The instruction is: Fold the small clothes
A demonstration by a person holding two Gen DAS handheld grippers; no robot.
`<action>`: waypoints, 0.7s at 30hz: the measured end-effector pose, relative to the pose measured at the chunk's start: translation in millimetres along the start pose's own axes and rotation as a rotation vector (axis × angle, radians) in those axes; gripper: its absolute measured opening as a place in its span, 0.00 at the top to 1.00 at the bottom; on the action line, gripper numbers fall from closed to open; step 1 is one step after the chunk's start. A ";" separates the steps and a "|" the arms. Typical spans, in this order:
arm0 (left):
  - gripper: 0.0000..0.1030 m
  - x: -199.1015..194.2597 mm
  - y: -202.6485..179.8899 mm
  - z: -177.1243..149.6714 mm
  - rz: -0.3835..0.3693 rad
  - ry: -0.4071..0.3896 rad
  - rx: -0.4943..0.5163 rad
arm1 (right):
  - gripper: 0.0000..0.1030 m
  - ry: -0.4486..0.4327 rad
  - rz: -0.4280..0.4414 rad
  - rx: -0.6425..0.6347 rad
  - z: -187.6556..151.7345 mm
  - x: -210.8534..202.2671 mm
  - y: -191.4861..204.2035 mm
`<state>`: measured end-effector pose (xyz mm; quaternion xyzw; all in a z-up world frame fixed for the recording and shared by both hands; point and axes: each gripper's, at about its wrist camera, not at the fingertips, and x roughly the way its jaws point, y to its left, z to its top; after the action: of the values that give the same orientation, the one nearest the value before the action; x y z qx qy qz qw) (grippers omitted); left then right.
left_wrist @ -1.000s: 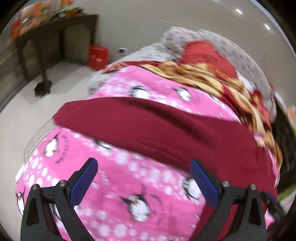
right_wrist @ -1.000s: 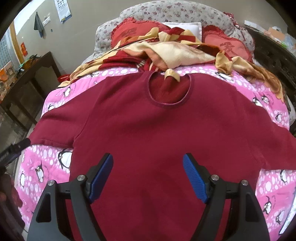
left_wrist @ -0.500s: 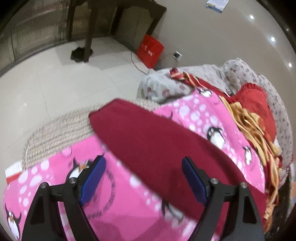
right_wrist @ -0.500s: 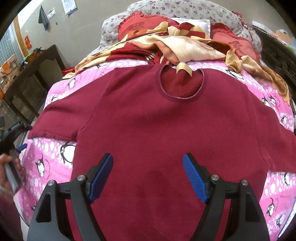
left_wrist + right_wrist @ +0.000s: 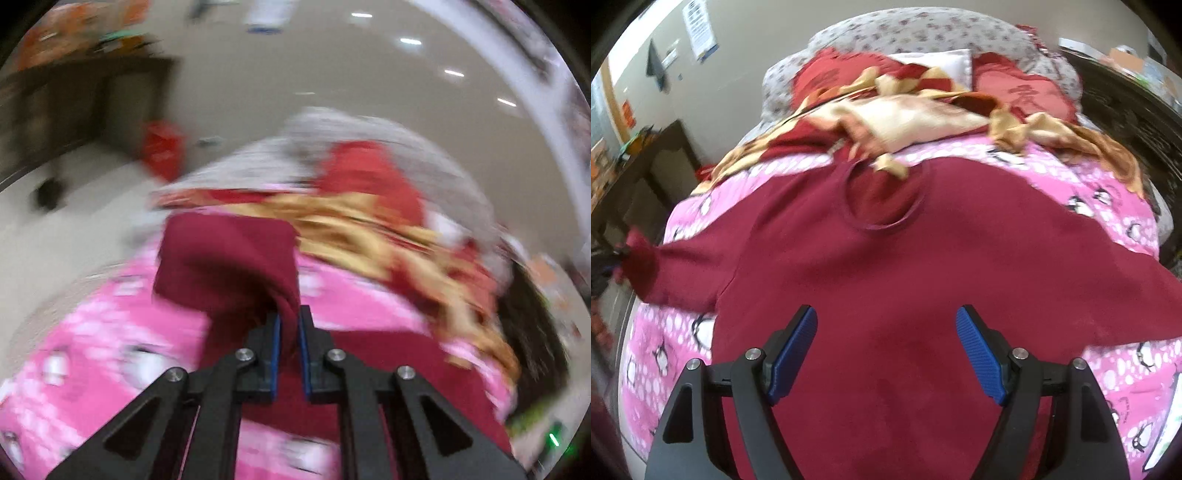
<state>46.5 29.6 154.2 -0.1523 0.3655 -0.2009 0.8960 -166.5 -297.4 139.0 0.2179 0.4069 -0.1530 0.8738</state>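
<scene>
- The shirt (image 5: 886,295) lies flat, front up, on the bed (image 5: 1108,192), collar toward 12 o'clock.
- The left gripper (image 5: 289,325) is clamped on the sleeve (image 5: 229,258), lifted at the shirt's 9 o'clock side.
- The right gripper (image 5: 886,350) hovers spread wide over the hem, holding nothing.
- Step in hand: folding the first sleeve. Next, probably carry it toward 3 o'clock across the chest, then release.

You are in a home bedroom: a bed with a pink penguin-print cover (image 5: 1089,192) fills your view, red pillows (image 5: 1023,92) lie at 12 o'clock, and a dark wooden side table (image 5: 646,162) stands at 9 o'clock.
</scene>
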 end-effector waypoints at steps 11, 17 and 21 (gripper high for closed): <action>0.84 77.8 -195.4 -168.9 -0.348 0.360 0.379 | 0.21 -0.023 -0.101 0.128 -1.4 -14.7 -83.3; 0.43 47.0 -165.7 -172.7 -0.377 0.399 0.370 | 0.21 -0.029 -0.035 0.128 -3.7 -17.8 -96.6; 0.19 5.5 -131.2 -142.1 -0.289 0.206 0.417 | 0.21 -0.026 0.059 0.081 -1.6 -11.1 -79.5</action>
<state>-84.4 -105.4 108.5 0.0060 0.3801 -0.4122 0.8280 -209.8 -363.8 126.4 0.2629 0.3825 -0.1463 0.8736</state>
